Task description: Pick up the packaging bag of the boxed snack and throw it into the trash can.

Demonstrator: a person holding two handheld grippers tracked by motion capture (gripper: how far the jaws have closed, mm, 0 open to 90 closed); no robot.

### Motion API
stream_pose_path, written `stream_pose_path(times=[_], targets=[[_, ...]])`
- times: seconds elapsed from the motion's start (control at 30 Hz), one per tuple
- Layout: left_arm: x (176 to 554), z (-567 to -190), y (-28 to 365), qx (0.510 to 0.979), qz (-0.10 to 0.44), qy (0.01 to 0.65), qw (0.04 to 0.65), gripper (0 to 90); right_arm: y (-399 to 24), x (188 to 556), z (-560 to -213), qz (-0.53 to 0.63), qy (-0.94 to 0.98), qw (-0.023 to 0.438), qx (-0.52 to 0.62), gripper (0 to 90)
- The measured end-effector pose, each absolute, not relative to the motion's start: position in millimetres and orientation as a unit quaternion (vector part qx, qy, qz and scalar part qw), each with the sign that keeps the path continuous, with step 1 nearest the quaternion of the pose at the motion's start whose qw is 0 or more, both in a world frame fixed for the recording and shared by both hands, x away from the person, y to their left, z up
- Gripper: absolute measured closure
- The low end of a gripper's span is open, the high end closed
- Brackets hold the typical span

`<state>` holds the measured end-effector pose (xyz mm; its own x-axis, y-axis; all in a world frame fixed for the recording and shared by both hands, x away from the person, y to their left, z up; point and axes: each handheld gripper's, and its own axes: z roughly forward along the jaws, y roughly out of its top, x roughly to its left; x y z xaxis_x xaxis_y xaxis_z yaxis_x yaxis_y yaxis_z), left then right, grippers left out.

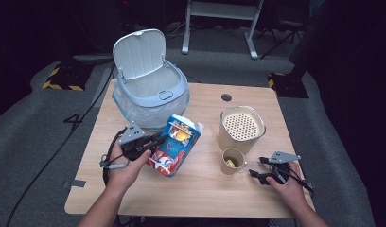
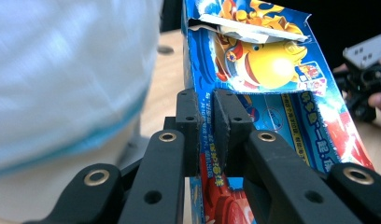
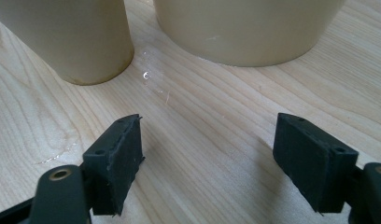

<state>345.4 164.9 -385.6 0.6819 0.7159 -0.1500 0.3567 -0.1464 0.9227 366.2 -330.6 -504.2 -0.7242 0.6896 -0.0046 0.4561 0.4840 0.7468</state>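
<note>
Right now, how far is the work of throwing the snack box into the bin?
Done: the bin has its lid up, and the left gripper is shut on an edge of the blue snack box. In hand: the box is beside the bin, tilted, not yet inside. Left: dropping it in. The right gripper rests open near the small cup.

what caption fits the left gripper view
Left gripper clamps the edge of a blue carton beside the bin.

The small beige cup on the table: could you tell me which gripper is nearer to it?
Right. The right gripper rests open on the table just right of the small beige cup; the left gripper grips the blue carton beyond it.
</note>
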Motion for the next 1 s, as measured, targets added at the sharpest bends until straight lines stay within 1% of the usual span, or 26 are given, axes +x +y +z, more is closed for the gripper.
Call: stream_pose_path(times=[0.43,0.57,0.8,1.0], targets=[[356.5,-329.6,174.5,0.719,0.220,0.338,0.566,81.1,-330.6,366.2,-504.2,0.379,0.848,0.154,0.338,23.9],[361.5,-313.7,178.1,0.720,0.231,0.332,0.564,81.1,-330.6,366.2,-504.2,0.379,0.848,0.154,0.338,23.9],[370.1,-284.3,185.9,0.705,0.249,0.328,0.578,81.1,-330.6,366.2,-504.2,0.379,0.848,0.154,0.338,23.9],[377.3,-267.7,190.0,0.695,0.262,0.326,0.585,81.1,-330.6,366.1,-504.2,0.379,0.848,0.154,0.338,23.9]])
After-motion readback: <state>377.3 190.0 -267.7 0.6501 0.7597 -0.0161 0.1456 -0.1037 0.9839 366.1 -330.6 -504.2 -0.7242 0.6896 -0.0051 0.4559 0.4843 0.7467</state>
